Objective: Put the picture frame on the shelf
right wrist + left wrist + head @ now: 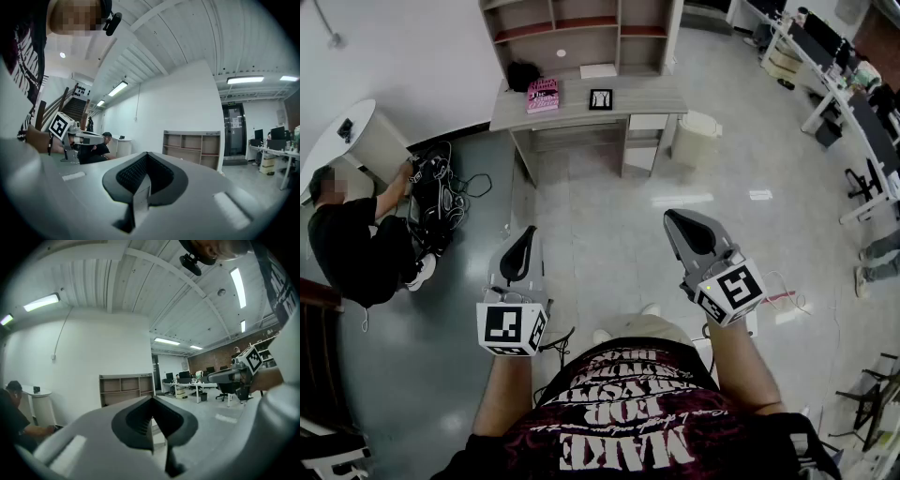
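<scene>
The picture frame [600, 98], small with a black border, stands on the grey desk [656, 96] far ahead, below the wooden shelf [586, 23]. Both grippers are held low in front of the person's body, well short of the desk. The left gripper [521, 242] is shut with nothing in it, and the right gripper [682, 225] is shut and empty too. In the left gripper view the closed jaws [152, 412] point toward the shelf [125, 387], with the right gripper [234, 375] at the side. The right gripper view shows its closed jaws [146, 165] and the shelf [192, 145].
A pink book [543, 95] and a white sheet [598, 70] lie on the desk. A white bin [698, 139] stands right of it. A person in black [347, 239] crouches at left by tangled cables [436, 202]. Office desks and chairs [848, 103] line the right.
</scene>
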`<state>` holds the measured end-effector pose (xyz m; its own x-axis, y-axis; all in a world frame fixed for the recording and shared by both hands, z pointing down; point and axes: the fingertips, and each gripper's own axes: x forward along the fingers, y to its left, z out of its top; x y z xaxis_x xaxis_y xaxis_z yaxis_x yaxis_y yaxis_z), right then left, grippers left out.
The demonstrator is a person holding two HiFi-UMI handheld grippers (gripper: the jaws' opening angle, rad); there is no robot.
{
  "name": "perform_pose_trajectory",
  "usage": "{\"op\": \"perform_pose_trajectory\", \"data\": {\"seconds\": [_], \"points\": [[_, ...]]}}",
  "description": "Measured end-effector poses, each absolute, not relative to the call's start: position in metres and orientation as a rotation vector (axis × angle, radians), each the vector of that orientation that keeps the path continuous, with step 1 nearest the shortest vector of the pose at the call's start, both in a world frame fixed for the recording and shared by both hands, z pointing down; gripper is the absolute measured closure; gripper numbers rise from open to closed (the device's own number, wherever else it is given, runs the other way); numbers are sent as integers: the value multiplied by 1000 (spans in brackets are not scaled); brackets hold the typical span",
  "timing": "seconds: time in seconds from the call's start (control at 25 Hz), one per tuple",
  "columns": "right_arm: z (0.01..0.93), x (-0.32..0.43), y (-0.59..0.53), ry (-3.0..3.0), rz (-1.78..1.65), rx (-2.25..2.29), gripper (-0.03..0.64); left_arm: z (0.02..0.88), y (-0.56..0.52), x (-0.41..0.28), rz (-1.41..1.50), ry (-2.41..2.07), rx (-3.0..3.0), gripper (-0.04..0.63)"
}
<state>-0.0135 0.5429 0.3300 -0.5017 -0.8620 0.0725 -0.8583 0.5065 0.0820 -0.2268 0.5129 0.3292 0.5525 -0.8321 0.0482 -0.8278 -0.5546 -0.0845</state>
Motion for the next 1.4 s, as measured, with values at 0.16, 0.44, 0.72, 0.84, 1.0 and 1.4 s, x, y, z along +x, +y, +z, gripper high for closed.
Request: {"op": "perform_pose_trajectory", "data": {"seconds": [0.16,0.44,0.72,0.84,1.0,1.4], "points": [[330,-15,546,-2669,-13,1506,592,331,515,-225,-129,1452,-2732,594],[324,11,555,-2691,52,1643,591,333,512,-220,-103,1429,-2755,594],[330,37,538,-2690,85,1687,591,355,486,-213,-142,1465,-2794,594],[339,43,513,-2700,110,1671,591,368,464,-209,-187,1477,-2804,594],[353,42,475,-2723,150,1597,591,376,425,-202,-214,1507,-2808,594],[367,47,382,-2775,205,1472,591,376,346,-176,-253,1528,-2795,594]]}}
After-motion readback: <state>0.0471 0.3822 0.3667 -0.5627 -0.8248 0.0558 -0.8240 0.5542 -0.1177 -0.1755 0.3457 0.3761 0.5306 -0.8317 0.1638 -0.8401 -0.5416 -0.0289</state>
